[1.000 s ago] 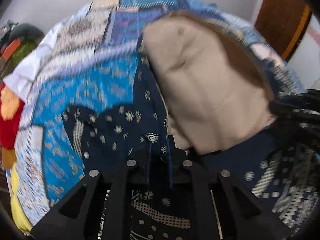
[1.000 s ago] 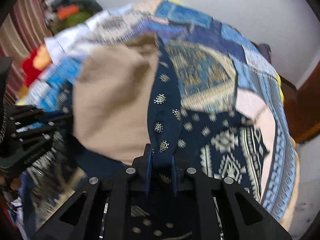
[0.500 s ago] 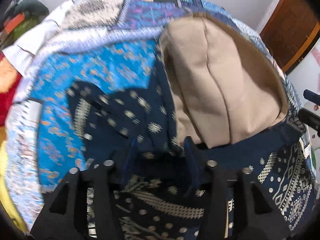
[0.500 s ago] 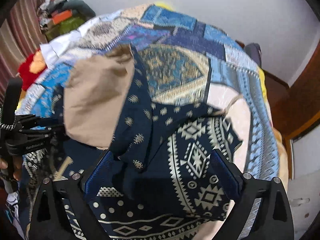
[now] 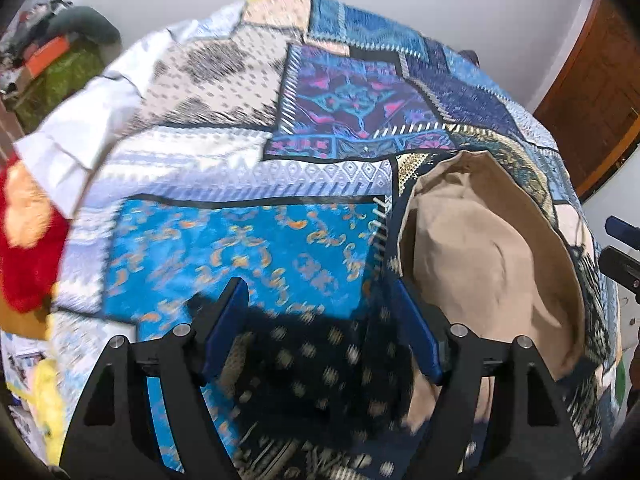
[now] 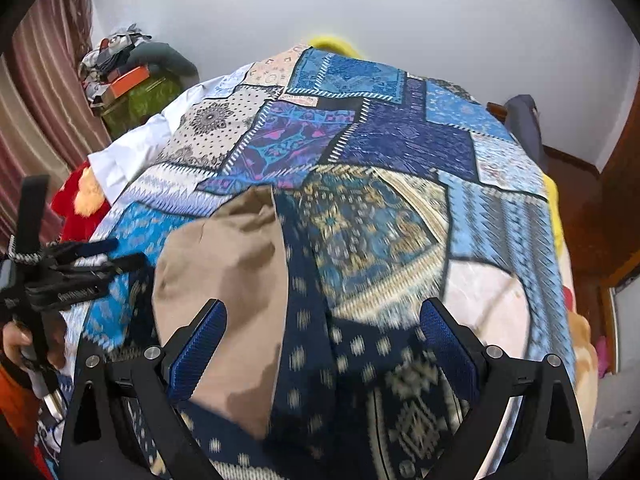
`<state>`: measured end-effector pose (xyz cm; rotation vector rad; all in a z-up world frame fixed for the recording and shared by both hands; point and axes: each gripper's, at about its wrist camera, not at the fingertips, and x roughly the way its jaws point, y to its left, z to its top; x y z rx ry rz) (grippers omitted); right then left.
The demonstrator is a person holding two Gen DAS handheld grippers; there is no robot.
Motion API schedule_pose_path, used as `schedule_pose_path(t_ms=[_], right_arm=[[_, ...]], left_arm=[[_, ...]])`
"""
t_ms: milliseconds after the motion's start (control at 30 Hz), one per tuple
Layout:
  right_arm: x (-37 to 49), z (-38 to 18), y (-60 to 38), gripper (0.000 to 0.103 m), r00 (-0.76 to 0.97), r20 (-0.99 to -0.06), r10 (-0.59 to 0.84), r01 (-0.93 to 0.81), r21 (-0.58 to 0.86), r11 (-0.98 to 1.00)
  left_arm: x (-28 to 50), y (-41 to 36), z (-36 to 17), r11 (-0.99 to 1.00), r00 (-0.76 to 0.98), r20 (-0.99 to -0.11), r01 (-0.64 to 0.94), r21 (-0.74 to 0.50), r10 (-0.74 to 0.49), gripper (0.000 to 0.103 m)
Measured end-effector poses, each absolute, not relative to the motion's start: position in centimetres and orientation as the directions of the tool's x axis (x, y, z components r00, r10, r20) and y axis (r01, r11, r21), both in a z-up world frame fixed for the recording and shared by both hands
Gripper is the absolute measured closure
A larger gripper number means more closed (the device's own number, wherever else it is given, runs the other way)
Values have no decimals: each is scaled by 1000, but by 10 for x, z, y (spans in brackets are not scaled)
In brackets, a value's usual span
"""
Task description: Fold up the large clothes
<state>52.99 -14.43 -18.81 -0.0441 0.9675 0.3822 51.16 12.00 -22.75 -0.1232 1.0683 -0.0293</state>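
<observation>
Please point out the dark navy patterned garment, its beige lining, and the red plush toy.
dark navy patterned garment point(image 6: 304, 320): right wrist view, on its dotted navy strip.
beige lining point(image 5: 480, 264): left wrist view, middle of the plain beige fabric.
red plush toy point(image 5: 28, 264): left wrist view, on its red fur.

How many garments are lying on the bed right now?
1: a navy patterned garment with a tan lining, lying on the quilt at the bed's near end, below both open tongs. Others may be hidden beneath it.
</observation>
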Motion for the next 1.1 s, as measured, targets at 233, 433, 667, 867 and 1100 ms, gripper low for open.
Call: schedule_pose_path(t_ms=[233, 433, 667, 867, 1100], right_arm=[[597, -229, -112, 42, 392, -854, 342, -332, 216, 918], [618, -264, -101, 91, 372, -867, 331, -279, 236, 931], [577, -222, -124, 95, 445, -797, 409, -305, 295, 906], [503, -155, -137, 95, 513, -715, 474, -425, 268, 865], [425, -136, -136, 95, 496, -732, 467, -503, 197, 842]], left_arm=[[560, 95, -260, 970, 431, -877, -15, -241, -211, 29], [567, 71, -267, 982, 450, -873, 47, -185, -186, 81], [518, 63, -204, 990, 592, -795, 102, -92, -135, 96], [447, 59, -153, 978, 641, -743, 192, -85, -190, 96], [381, 51, -157, 969, 629, -746, 231, -92, -221, 96]])
